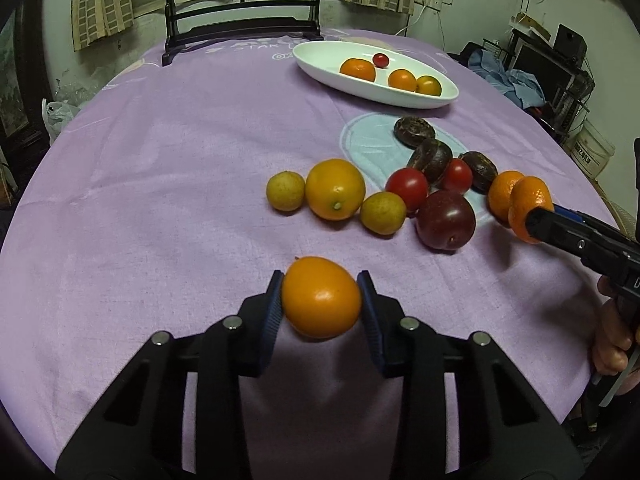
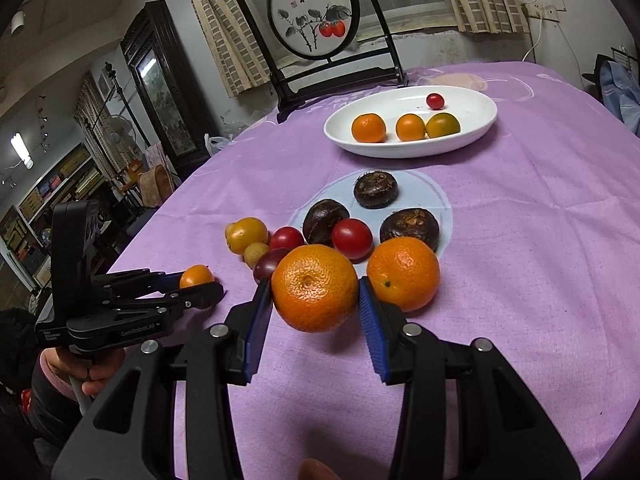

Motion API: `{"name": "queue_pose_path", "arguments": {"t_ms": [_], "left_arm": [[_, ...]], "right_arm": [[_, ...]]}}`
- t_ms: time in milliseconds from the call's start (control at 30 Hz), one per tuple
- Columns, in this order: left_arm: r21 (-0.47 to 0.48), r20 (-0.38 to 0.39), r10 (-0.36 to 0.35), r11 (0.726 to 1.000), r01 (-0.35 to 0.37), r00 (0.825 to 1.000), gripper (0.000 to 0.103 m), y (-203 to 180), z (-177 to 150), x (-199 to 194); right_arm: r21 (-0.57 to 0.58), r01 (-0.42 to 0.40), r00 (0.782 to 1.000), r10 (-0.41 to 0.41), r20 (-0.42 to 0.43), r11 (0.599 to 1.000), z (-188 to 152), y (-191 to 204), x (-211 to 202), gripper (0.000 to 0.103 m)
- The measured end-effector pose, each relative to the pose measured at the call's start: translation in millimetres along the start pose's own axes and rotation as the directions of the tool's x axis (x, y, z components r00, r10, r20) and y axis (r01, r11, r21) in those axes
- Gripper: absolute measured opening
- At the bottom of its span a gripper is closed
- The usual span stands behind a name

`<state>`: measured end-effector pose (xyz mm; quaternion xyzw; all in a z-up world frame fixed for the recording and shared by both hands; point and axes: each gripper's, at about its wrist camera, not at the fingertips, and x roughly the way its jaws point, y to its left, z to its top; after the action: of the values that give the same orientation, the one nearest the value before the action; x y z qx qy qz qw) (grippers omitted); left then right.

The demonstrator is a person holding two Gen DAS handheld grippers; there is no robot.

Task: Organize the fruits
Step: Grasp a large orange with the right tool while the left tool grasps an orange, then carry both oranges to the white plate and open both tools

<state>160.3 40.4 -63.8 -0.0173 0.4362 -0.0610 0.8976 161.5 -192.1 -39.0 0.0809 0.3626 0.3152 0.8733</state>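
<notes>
Covering the whole round table is the purple cloth (image 2: 520,240), the biggest thing in front of you. At its far side sits the white oval dish (image 2: 472,136), in front of the black-framed round painting (image 2: 312,20); the dish holds three small orange citrus fruits in a row and one cherry tomato (image 2: 435,101) behind them.

Nearer you, the loose pile of fruit lies on the cloth: three dark brown round fruits (image 2: 375,189), two red tomatoes (image 2: 352,238), a dark purple plum (image 1: 446,220), a yellow-orange citrus (image 1: 335,189) with two small greenish-yellow fruits (image 1: 285,191) beside it, and a mandarin left on the cloth (image 2: 403,273).

Your right gripper (image 2: 316,300) pinches a pebbly mandarin (image 2: 315,288) between its blue pads, just beside the one on the cloth. Your left gripper (image 1: 321,300) squeezes a smooth orange kumquat-like fruit (image 1: 321,297), both pads touching it, on the near side of the pile and apart from it.
</notes>
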Motion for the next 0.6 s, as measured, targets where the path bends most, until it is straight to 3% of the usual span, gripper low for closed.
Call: {"name": "queue_pose_path", "arguments": {"t_ms": [167,367,500,600], "left_arm": [[-0.007,0.004,0.001,1.0,-0.001,1.0,0.037,-0.3,-1.7,-1.4],[-0.038,0.021,-0.059,0.997,0.06,0.998,0.037,0.6,-1.3,-10.2],[-0.012,0.07,-0.101,0.995,0.102,0.992,0.037,-6.2,14.8,-26.9],[0.004,0.104,-0.149,0.989,0.149,0.983,0.037,-10.4,42.0,-35.5]], "right_arm": [[0.004,-0.018,1.0,0.018,0.009,1.0,0.2,-0.2,-1.5,0.044],[-0.002,-0.046,0.999,0.046,0.013,0.999,0.9,-0.2,-3.2,0.044],[0.04,-0.115,0.993,0.115,0.006,0.993,10.2,-4.9,-7.9,0.044],[0.031,-0.118,0.991,0.116,0.066,0.992,37.3,-8.9,-23.5,0.044]]}}
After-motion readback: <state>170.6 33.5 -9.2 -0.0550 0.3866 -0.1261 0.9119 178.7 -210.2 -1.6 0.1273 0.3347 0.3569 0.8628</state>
